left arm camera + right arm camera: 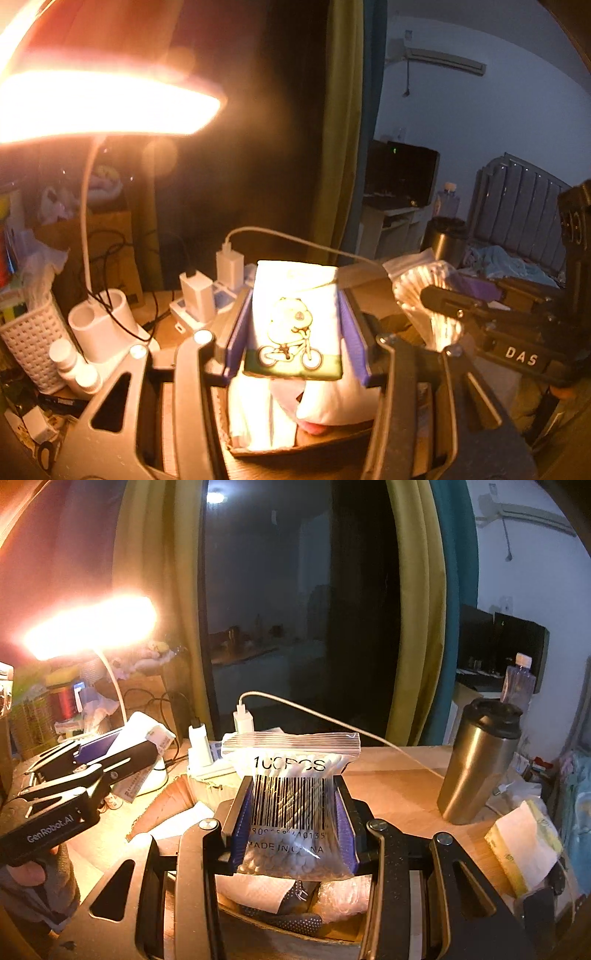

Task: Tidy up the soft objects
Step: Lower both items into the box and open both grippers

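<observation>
You were midway through the job. Your left gripper (295, 328) had its fingers clamped on a white tissue pack printed with a cartoon cyclist (295, 314). Your right gripper (293, 812) had its fingers clamped on a clear zip bag of white cotton swabs with a black barcode (291, 801). Both hung just above a shallow brown cardboard box (295, 928) at six o'clock on the wooden surface (399, 786), already holding white tissue, a dotted dark cloth and bubble wrap. Neither item was in yet. Both looked soft and squashed.
</observation>
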`<state>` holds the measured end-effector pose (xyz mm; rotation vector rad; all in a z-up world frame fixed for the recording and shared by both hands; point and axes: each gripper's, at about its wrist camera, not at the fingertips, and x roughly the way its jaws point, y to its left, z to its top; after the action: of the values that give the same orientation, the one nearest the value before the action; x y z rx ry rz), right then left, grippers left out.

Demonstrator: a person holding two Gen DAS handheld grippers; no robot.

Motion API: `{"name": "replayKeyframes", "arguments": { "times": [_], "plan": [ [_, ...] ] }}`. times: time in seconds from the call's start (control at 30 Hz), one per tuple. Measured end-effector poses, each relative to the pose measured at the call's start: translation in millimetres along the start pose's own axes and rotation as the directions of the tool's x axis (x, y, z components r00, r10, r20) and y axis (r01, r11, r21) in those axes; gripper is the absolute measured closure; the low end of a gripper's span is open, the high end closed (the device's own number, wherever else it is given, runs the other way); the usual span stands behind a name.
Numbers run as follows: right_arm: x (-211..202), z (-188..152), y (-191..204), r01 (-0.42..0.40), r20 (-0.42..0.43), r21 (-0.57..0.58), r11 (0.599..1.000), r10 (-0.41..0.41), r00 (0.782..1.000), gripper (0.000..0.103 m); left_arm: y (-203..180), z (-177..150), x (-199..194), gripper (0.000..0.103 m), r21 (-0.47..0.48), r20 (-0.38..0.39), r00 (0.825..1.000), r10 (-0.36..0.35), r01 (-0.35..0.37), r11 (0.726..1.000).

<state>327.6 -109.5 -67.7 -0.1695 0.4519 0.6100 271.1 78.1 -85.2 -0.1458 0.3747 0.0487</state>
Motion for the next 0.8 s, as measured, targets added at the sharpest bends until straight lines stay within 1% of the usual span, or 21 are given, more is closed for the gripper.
{"name": "replayKeyframes", "arguments": {
  "times": [0.27,0.57,0.8],
  "plan": [
    [26,-11,-3,-0.035,-0.043,0.013,0.999,0.035,0.998,0.061,4,-18,29,0.056,0.001,-0.066,0.998,0.013,-0.012,1.0],
    [53,-23,-2,-0.06,-0.093,0.025,0.998,0.062,0.994,0.061,7,-36,55,0.056,0.002,-0.15,0.989,0.018,-0.018,1.0],
    [68,-31,-3,-0.07,-0.121,0.034,0.997,0.074,0.99,0.061,7,-41,68,0.056,0.01,-0.199,0.98,0.03,-0.028,1.0]
  ]
}}
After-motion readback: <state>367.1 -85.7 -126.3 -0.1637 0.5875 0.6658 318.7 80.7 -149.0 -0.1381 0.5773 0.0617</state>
